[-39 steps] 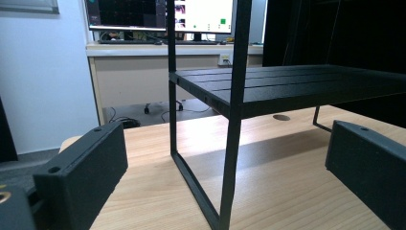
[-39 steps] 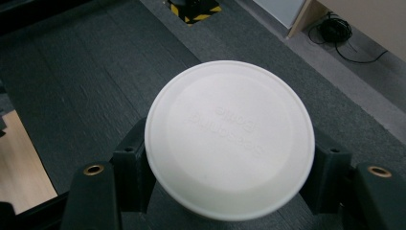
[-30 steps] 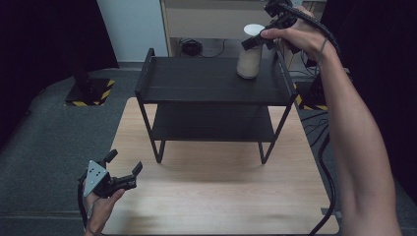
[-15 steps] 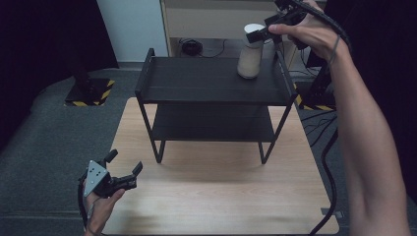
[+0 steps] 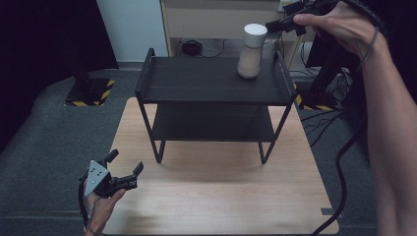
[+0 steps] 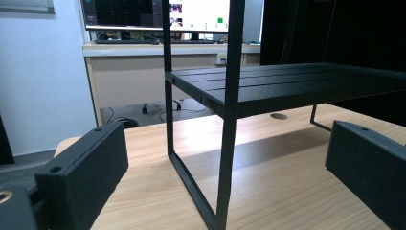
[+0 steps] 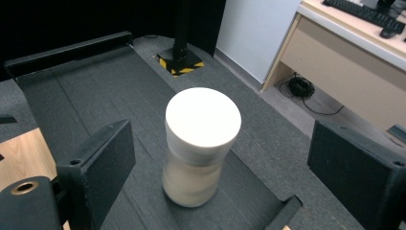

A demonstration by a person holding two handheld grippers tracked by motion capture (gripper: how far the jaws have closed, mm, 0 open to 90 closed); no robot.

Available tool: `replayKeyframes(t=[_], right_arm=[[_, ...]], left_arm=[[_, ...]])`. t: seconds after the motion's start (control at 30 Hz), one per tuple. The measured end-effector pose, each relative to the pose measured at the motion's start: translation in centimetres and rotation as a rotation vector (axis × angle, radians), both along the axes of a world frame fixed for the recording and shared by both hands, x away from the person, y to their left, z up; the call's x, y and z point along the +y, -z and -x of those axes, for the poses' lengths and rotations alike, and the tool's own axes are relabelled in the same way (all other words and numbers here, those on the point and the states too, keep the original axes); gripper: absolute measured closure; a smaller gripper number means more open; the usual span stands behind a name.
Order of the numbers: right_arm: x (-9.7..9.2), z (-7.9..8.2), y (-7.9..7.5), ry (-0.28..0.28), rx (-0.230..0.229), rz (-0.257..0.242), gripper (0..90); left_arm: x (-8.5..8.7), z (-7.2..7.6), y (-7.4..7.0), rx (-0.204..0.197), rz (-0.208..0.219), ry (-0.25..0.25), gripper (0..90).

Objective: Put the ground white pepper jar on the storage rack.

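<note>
Site: lab/office | evidence: monitor and keyboard on far bench; hazard-taped stand base; floor cables; black curtain

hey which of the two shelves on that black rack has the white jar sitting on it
The top shelf of the black metal rack. The white-lidded cylindrical jar stands upright near its right end; the lower shelf beneath is bare.

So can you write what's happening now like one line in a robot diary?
right gripper: open, above jar | jar: upright on shelf top | left gripper: open, idle
</note>
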State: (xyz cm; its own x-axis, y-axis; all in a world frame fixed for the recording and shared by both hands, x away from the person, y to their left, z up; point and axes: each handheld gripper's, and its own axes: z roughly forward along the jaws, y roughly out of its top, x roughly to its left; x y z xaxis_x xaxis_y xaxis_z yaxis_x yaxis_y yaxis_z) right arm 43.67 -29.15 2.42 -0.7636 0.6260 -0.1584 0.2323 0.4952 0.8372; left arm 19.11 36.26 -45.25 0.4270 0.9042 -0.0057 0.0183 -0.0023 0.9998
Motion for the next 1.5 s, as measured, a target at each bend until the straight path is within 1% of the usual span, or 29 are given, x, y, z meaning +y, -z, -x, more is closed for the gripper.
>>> replayKeyframes(t=[0.03, 0.17, 0.2, 0.3, 0.47, 0.5, 0.57, 0.7, 0.97, 1.07, 1.13, 1.23, 1.33, 1.5], right_arm=[[0.0, 0.0, 0.0, 0.0, 0.0, 0.0, 9.1], [-1.2, 1.3, -0.5, -0.012, -0.008, -0.005, 9.3], [-1.2, 1.3, -0.5, -0.012, -0.008, -0.005, 9.3], [-1.7, 2.3, -0.6, -0.032, -0.023, 0.008, 9.4], [-2.6, 3.9, -0.7, -0.058, -0.035, 0.014, 9.8], [-2.9, 4.1, -0.8, -0.067, -0.035, 0.018, 10.4], [-3.2, 4.8, -1.0, -0.079, -0.053, 0.04, 10.5], [-4.5, 5.7, -1.1, -0.112, -0.057, 0.016, 10.6], [-5.9, 7.9, -1.0, -0.127, -0.061, 0.026, 10.3], [-6.5, 8.6, -1.0, -0.142, -0.06, 0.02, 10.3], [-6.7, 9.3, -1.0, -0.147, -0.063, 0.032, 10.3], [-7.0, 9.9, -0.9, -0.153, -0.064, 0.036, 10.3], [-7.2, 10.5, -0.6, -0.172, -0.071, 0.033, 10.3], [-7.2, 10.9, -0.4, -0.189, -0.071, 0.041, 10.3]], left_arm=[[0.0, 0.0, 0.0, 0.0, 0.0, 0.0, 0.3], [0.0, 0.0, 0.0, 0.0, -0.002, 0.002, 0.3], [0.0, 0.0, 0.0, 0.0, -0.002, 0.002, 0.3], [-0.1, -0.1, 0.0, 0.002, -0.002, 0.004, 0.3], [-0.2, -0.2, 0.0, 0.004, -0.007, 0.012, 0.3], [-0.2, -0.2, -0.1, 0.006, -0.009, 0.014, 0.3], [-0.2, -0.2, -0.1, 0.006, -0.01, 0.013, 0.3], [-0.2, -0.2, -0.1, 0.006, -0.01, 0.012, 0.3], [-0.3, -0.2, -0.1, 0.009, -0.018, 0.017, 0.3], [-0.3, -0.2, -0.1, 0.01, -0.017, 0.017, 0.3], [-0.3, -0.2, -0.1, 0.01, -0.018, 0.017, 0.3], [-0.4, -0.2, -0.2, 0.009, -0.022, 0.021, 0.4], [-0.4, -0.1, -0.2, 0.008, -0.024, 0.024, 0.4], [-0.4, -0.1, -0.2, 0.011, -0.019, 0.022, 0.4]])
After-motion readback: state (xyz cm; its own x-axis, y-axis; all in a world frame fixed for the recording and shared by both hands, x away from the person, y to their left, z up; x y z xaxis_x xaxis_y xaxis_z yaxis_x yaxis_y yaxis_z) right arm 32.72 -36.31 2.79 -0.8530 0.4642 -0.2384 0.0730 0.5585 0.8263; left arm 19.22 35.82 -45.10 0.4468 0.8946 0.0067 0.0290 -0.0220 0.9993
